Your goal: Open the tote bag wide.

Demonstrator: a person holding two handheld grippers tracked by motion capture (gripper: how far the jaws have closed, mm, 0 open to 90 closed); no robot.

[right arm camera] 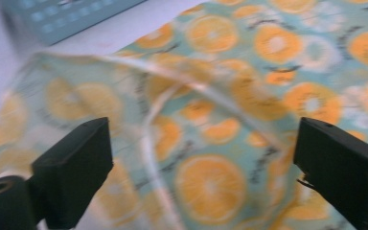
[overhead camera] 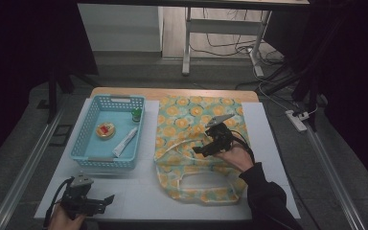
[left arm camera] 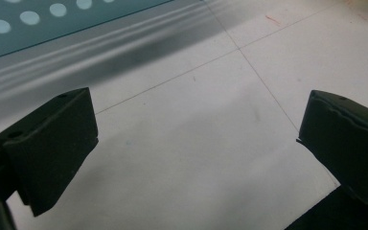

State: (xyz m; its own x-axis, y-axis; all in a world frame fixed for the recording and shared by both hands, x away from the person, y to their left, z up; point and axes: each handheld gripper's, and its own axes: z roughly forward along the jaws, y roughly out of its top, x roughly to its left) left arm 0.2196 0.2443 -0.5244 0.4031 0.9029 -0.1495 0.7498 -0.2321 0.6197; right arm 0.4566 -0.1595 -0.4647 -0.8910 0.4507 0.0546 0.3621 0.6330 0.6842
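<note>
A cloth bag [overhead camera: 191, 124] printed with orange slices on teal lies flat on the white table [overhead camera: 139, 191], its handles and mouth toward the near edge. My right gripper [overhead camera: 200, 150] hovers over the bag's middle, jaws open with nothing between them; in the right gripper view the bag [right arm camera: 230, 120] lies below, its pale handle strap [right arm camera: 153, 153] between the fingers [right arm camera: 74, 167]. My left gripper [overhead camera: 106, 201] rests at the near left corner, open over bare table [left arm camera: 196, 139].
A light blue plastic basket [overhead camera: 88, 143] stands left of the bag, holding a white tube [overhead camera: 124, 142], a small green-capped bottle [overhead camera: 136, 114] and a round yellow tin with red top [overhead camera: 105, 130]. The basket's wall [left arm camera: 52, 24] appears ahead of the left gripper.
</note>
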